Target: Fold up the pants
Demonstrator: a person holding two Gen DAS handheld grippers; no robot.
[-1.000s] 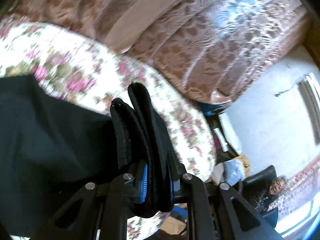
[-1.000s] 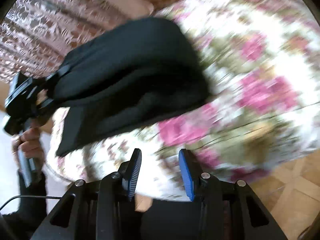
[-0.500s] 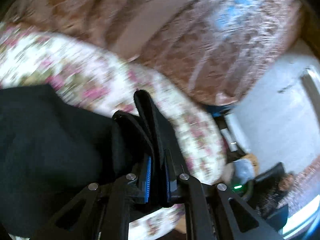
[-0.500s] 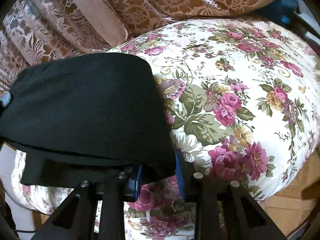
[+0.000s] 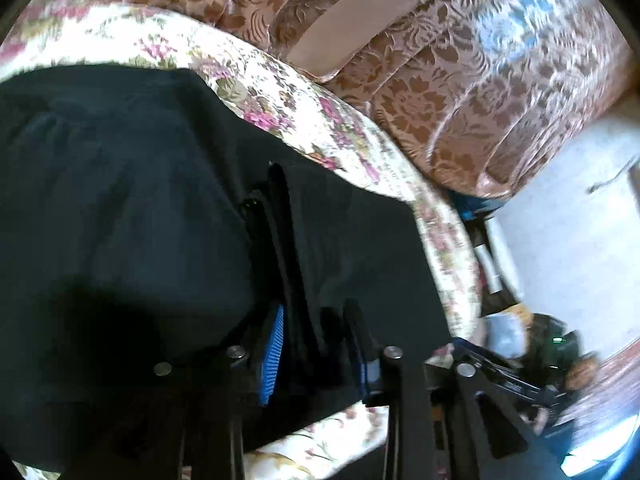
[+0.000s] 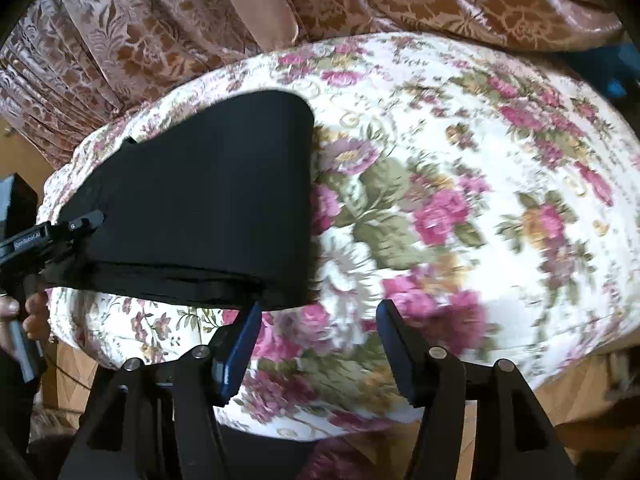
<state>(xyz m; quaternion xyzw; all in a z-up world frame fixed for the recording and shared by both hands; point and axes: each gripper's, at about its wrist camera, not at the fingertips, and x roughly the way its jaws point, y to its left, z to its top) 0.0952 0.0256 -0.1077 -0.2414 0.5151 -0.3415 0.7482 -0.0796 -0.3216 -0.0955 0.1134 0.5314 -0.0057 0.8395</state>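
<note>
Behind everything hangs a brown brocade curtain (image 6: 132, 40) with a leaf and flower pattern, its folds running across the top of both views; in the left wrist view a pale wall (image 5: 576, 216) shows beyond its right edge, blurred clutter lies low at the right, and in the right wrist view a strip of wooden floor (image 6: 580, 396) runs under the near edge of the bed.

Below the curtain lies the bed (image 6: 480, 184), covered in a cream spread printed with pink roses and green leaves, and it fills most of the right wrist view.

On the left part of that spread lie the black pants (image 6: 200, 200), folded into a thick flat stack, its layered edge facing the camera and its right end rounded.

At the stack's left end the left gripper (image 5: 316, 344) is closed on the pants: in its own view black cloth fills the gap between the blue pads (image 5: 274, 354) and spreads up and to both sides. The person's hand (image 6: 36, 312) grips its handle at the far left of the right wrist view.

Nearest the camera, the right gripper (image 6: 316, 340) stands wide, nothing between its jaws, its left fingertip just under the near right corner of the stack; whether it touches the cloth cannot be told.
</note>
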